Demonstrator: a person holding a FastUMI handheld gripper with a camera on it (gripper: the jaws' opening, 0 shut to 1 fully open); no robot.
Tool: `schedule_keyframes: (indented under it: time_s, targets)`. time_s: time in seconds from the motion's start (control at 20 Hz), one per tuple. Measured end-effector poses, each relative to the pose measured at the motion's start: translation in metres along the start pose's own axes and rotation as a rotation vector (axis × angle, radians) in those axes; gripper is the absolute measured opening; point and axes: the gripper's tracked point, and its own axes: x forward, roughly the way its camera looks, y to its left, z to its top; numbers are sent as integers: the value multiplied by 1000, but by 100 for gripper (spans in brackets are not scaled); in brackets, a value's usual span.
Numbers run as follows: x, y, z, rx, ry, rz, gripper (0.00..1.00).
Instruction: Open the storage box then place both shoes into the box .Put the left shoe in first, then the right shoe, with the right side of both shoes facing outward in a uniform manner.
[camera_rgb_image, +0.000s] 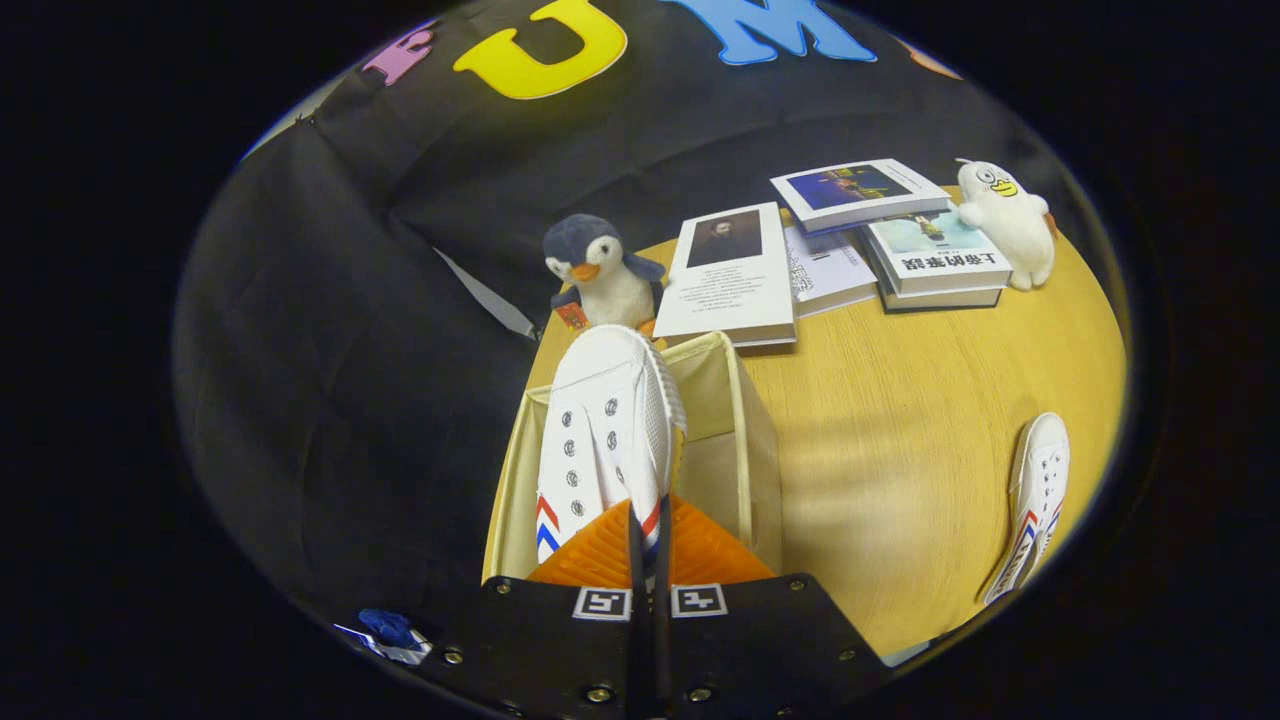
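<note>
held shoe (605, 440) heel hidden by hand-held gripper (648, 545) | storage box (745, 440) interior mostly hidden by shoe

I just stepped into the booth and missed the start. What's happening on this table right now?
A person is using a hand-held gripper to pack shoes. Its fingers are shut on the heel end of a white sneaker, which is over the open beige storage box, toe pointing toward the penguin toy. The second white sneaker lies on the wooden table, off to the side of the box. Books sit beyond the box.
</note>
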Motion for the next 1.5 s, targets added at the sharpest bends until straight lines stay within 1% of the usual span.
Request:
schedule_keyframes:
  time_s: [0.3,0.45,0.7,0.95,1.15,1.3,1.4,1.45,1.5]
  targets:
    - [26,15,-23,-38,53,-12,0]
    - [38,17,-32,-37,76,-30,0]
    - [63,15,-48,12,112,-80,1]
    - [86,16,-61,63,142,-98,1]
    - [100,13,-72,28,170,-139,1]
    - [111,11,-87,2,222,-156,1]
    - [115,13,-90,-16,216,-148,1]
    - [115,16,-94,-29,234,-127,10]
    - [114,15,-92,-42,223,-125,15]
